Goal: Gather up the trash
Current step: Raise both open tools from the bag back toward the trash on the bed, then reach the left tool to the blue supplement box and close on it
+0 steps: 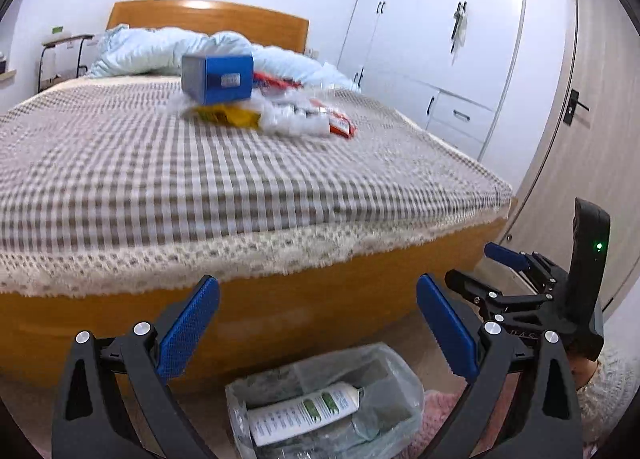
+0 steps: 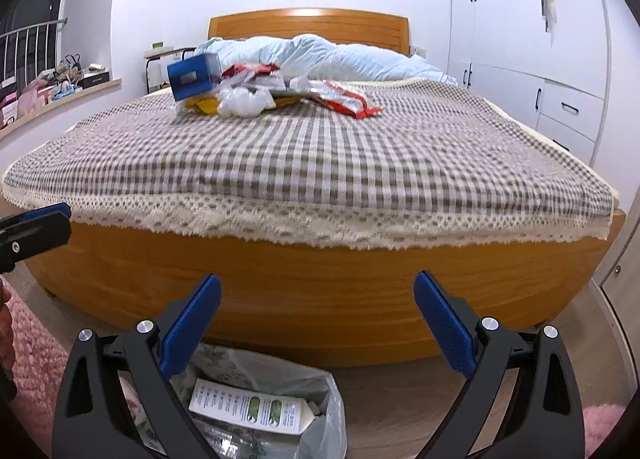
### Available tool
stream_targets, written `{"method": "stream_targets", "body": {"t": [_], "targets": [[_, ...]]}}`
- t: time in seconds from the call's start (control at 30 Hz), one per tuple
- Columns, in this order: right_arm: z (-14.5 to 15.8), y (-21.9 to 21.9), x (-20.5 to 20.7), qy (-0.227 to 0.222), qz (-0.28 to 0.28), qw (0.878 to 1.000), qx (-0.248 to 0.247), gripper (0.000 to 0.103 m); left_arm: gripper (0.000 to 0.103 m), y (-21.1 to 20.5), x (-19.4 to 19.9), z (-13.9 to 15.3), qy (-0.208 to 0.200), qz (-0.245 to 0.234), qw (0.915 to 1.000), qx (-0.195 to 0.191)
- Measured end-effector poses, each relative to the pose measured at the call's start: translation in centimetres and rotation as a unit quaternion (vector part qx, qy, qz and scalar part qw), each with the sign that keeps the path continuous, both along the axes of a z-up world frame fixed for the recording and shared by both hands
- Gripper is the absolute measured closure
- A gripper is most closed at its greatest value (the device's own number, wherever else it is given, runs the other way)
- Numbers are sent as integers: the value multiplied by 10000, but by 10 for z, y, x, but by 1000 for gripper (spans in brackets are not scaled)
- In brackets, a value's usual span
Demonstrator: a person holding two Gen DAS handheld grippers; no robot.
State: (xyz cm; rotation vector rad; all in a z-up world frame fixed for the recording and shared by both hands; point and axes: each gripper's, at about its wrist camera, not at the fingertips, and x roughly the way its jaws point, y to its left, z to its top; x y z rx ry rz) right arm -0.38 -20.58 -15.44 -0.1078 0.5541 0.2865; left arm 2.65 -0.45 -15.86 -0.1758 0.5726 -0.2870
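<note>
A pile of trash lies far back on the checked bed cover: a blue box [image 1: 218,77] [image 2: 193,76], a yellow wrapper [image 1: 230,115], crumpled clear plastic [image 1: 292,117] [image 2: 246,101] and a red and white wrapper [image 1: 340,125] [image 2: 348,99]. On the floor at the foot of the bed stands a bin lined with a clear bag [image 1: 400,379] [image 2: 324,399]; a white tube with green labels [image 1: 306,411] [image 2: 248,407] lies inside. My left gripper [image 1: 318,319] and right gripper [image 2: 318,319] are both open and empty, above the bin. The right gripper also shows in the left wrist view [image 1: 476,265].
The wooden bed frame [image 2: 320,299] fills the middle, with a blue quilt [image 2: 320,55] by the headboard. White wardrobes [image 1: 440,39] and a door [image 1: 580,139] stand to the right. A pink rug [image 2: 32,359] lies left of the bin. A cluttered ledge [image 2: 60,87] runs along the left wall.
</note>
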Motion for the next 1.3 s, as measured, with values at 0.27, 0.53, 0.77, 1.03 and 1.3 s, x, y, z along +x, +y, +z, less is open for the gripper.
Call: {"method": "stream_targets", "body": {"t": [0.27, 0.53, 0.77, 1.03, 1.3], "targets": [[26, 13, 24, -509, 151, 9986, -34, 10, 8, 12, 21, 23, -340, 255, 9991, -25], [64, 28, 57, -908, 236, 9952, 292, 10, 8, 16, 55, 61, -790, 526, 9954, -132], [102, 42, 107, -1349, 80, 9892, 558, 10, 8, 22, 104, 92, -1093, 838, 9900, -309], [94, 39, 144, -1244, -74, 9901, 639, 10, 8, 37, 138, 86, -1244, 973, 9865, -436], [75, 39, 158, -832, -241, 9940, 664, 8, 8, 43, 148, 55, -893, 856, 9919, -279]]}}
